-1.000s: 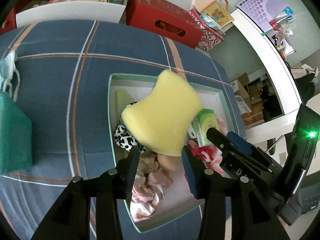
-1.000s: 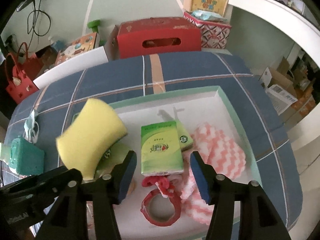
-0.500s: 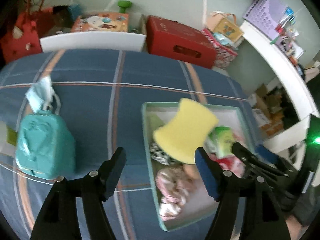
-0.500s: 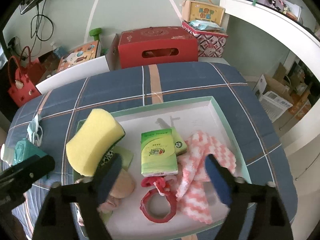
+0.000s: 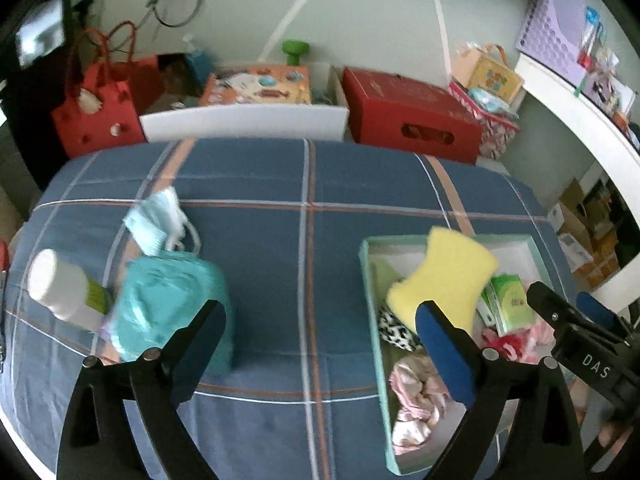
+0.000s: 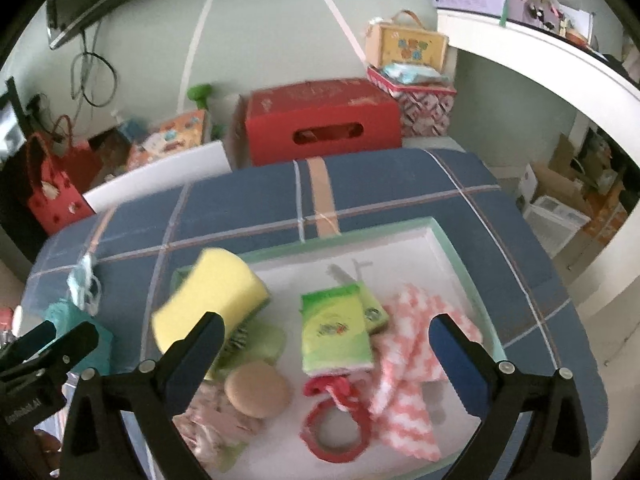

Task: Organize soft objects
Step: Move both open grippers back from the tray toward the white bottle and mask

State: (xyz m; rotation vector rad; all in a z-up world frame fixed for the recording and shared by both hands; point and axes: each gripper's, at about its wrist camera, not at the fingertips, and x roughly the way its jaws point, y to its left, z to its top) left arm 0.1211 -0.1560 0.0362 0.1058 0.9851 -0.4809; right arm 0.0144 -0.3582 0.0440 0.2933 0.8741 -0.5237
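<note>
1. On the far left of the blue plaid bed cover (image 5: 260, 248) there's a white bottle (image 5: 60, 286) lying on its side, right up against a teal pouch (image 5: 168, 308). A light blue face mask (image 5: 156, 220) sits just behind the pouch, touching it.
2. The left gripper (image 5: 320, 320) is hanging over bare cover between the pouch and the box. Its jaws have just been opening and stand wide apart, nothing between them. The left finger partly covers the pouch from that camera.
3. Next over is the mint-rimmed box (image 6: 460, 256) with the soft stuff. The yellow sponge (image 6: 210, 300) is at its left end, perched on top of the pile and tilted, resting on a black-and-white spotted thing (image 5: 396, 330) and a green cloth (image 6: 264, 340).
4. In front of the sponge: a tan round puff (image 6: 258, 388) and a crumpled pink cloth (image 5: 416, 400).
5. Middle of the box: a green tissue pack (image 6: 334, 330) overlapping a second one, with a red scrunchie (image 6: 336, 428) just in front of it.
6. Right side of the box: a pink-and-white checked cloth (image 6: 408, 368), spread flat.
7. The right gripper (image 6: 326, 334) is above the box. Its jaws have just been opening too, now fully spread, not touching anything. Its fingers block part of the sponge and the checked cloth.
8. Behind the bed: a red bag (image 6: 52, 196), a white board (image 5: 244, 120) and a red cardboard box (image 6: 324, 120).
</note>
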